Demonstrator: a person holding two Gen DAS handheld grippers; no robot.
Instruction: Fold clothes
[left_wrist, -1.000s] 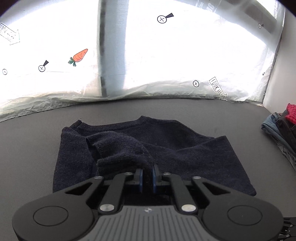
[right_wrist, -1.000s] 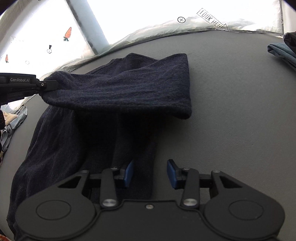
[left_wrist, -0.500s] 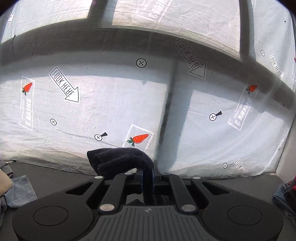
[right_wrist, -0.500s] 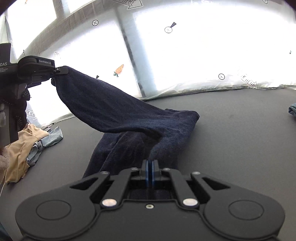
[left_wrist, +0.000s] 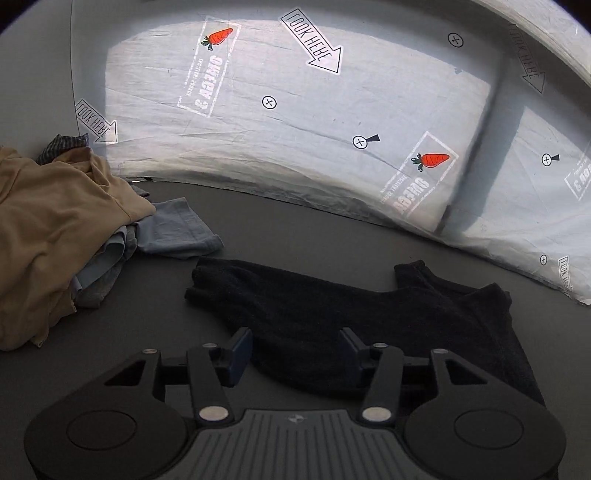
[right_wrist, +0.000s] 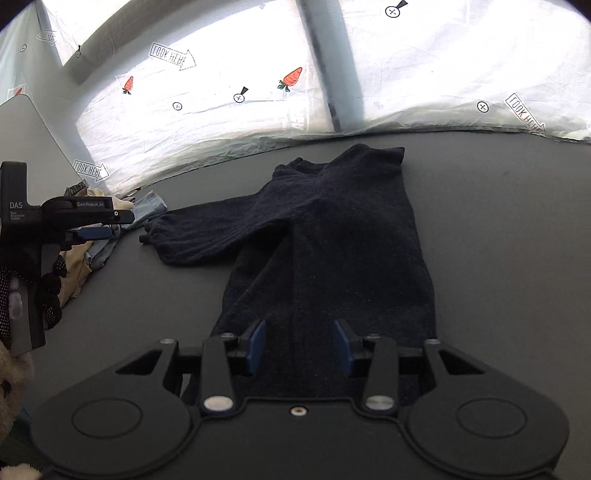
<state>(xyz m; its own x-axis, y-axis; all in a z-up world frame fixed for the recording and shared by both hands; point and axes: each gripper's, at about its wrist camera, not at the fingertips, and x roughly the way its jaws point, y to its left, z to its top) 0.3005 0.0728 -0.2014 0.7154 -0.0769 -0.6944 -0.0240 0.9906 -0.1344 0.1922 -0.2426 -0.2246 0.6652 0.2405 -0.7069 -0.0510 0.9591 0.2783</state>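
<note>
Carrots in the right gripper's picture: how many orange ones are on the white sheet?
3. One carrot sits near the middle, another further left, a third peeks at the far left edge. More may be hidden.

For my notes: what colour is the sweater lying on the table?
Dark navy, nearly black, plain knit sweater; the right wrist view shows it best.

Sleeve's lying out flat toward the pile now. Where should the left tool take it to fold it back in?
Likely the cuff of the navy sweater: it is the sleeve's free end, lying loose on the table. Come with the left tool from the clothes pile side, its opening jaws across the cuff.
</note>
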